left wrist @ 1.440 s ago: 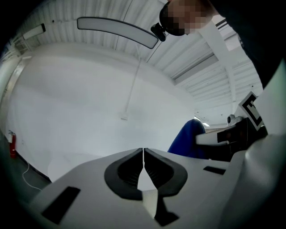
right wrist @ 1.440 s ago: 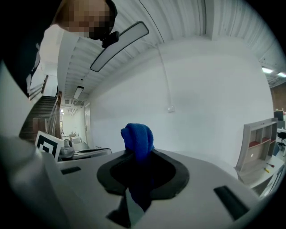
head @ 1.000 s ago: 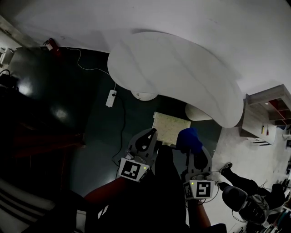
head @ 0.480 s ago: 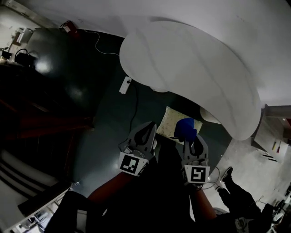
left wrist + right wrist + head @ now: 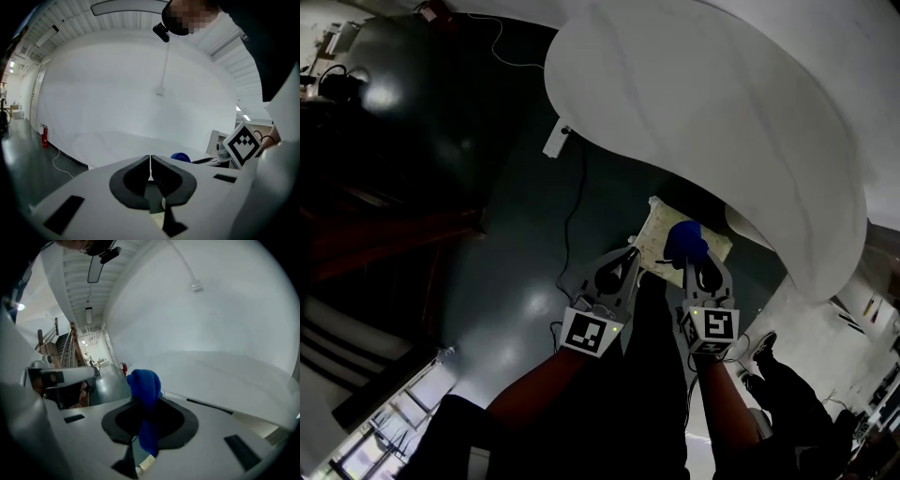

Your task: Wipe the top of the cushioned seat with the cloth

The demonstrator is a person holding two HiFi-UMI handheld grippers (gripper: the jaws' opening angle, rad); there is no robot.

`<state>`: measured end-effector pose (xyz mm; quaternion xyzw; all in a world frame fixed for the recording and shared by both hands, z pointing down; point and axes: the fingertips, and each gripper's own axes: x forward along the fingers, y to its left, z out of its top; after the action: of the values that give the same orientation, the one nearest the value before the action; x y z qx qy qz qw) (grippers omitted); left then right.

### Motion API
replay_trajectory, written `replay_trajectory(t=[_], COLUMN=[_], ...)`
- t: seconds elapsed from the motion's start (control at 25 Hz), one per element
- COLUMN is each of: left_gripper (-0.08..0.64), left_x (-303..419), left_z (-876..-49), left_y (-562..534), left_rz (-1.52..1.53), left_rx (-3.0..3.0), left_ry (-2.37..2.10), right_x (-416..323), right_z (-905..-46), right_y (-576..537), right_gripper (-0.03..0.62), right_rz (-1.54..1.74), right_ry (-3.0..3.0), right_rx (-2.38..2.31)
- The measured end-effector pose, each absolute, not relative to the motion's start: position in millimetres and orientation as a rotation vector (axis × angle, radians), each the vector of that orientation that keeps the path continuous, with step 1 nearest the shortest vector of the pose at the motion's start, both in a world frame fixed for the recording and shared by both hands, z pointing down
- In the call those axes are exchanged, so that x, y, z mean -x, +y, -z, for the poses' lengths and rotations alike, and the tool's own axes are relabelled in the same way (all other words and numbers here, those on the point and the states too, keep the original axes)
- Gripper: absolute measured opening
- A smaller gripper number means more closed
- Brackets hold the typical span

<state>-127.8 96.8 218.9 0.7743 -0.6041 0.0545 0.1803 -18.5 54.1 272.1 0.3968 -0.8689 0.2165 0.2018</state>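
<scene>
A blue cloth (image 5: 686, 238) bunches out of my right gripper (image 5: 697, 269), which is shut on it; in the right gripper view the blue cloth (image 5: 145, 392) hangs between the dark jaws. The cloth is over a pale yellowish square cushion (image 5: 657, 232) that lies low on the dark floor; I cannot tell whether they touch. My left gripper (image 5: 622, 270) is beside it on the left, its jaws pressed together with nothing between them in the left gripper view (image 5: 150, 165). A large white curved cushioned form (image 5: 722, 122) fills the space beyond.
A white power strip (image 5: 554, 141) with a thin cable lies on the dark glossy floor (image 5: 506, 216). A red fire extinguisher (image 5: 44, 136) stands by the far wall. Dark stairs (image 5: 366, 244) are at the left, shelving (image 5: 874, 309) at the right. My shoe (image 5: 739, 348) shows below.
Both grippers have moved forward toward the pale square cushion, and the blue cloth now sits over it. The head view has shifted, so the white form appears larger.
</scene>
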Motion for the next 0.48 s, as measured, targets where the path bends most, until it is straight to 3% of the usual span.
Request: replay_trajectory(t=[0.48], left_gripper=[0.02], left_x=[125], left_z=[-325], left_y=[101], left_rz=[-0.149], left_rx=[-2.038], left_ry=[-1.715], right_x=[63], right_z=[-450], right_y=[44], right_gripper=[0.092], right_rz=[-0.629], right_ry=[-2.44], right_rx=[-0.905])
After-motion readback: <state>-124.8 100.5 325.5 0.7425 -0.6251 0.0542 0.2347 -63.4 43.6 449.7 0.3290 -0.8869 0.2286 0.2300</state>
